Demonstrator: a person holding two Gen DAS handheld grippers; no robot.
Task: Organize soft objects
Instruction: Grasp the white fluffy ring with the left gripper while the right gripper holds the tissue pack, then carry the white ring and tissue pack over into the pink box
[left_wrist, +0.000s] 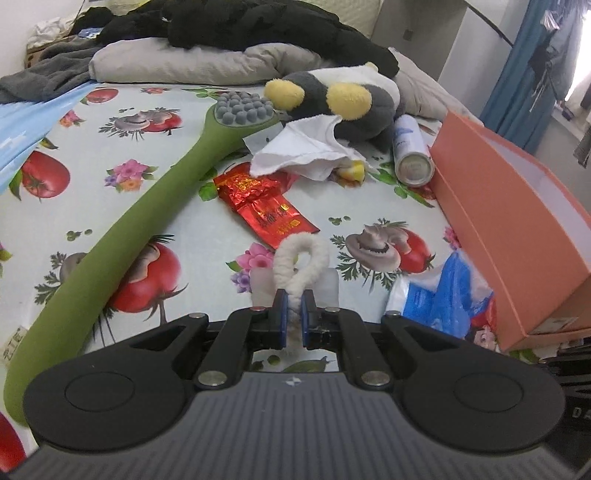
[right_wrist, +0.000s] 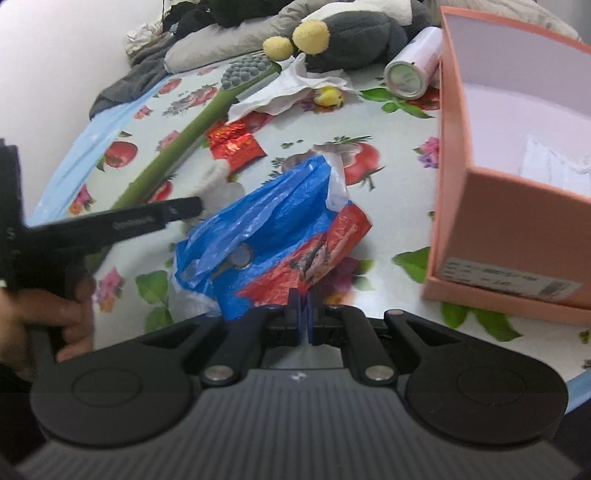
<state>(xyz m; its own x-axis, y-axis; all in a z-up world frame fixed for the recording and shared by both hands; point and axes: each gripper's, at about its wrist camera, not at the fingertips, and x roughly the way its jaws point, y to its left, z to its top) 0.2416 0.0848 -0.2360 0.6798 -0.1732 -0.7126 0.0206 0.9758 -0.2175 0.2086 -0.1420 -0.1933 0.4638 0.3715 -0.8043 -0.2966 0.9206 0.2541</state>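
Note:
My left gripper (left_wrist: 293, 314) is shut on a white fuzzy loop (left_wrist: 301, 258) and holds it over the fruit-print sheet (left_wrist: 122, 206); the loop also shows blurred in the right wrist view (right_wrist: 216, 175). My right gripper (right_wrist: 304, 312) is shut on the edge of a blue and red plastic bag (right_wrist: 266, 229), which lies left of the open orange box (right_wrist: 517, 206). The bag also shows in the left wrist view (left_wrist: 443, 299). A grey and yellow plush toy (left_wrist: 347, 99) and a white cloth (left_wrist: 306, 147) lie further back.
A long green massage stick (left_wrist: 122, 236) lies diagonally on the left. A red foil packet (left_wrist: 266, 206) sits mid-bed. A white spray can (left_wrist: 410, 147) lies by the orange box (left_wrist: 509, 221). Pillows (left_wrist: 184, 62) and dark clothes (left_wrist: 258, 26) fill the back.

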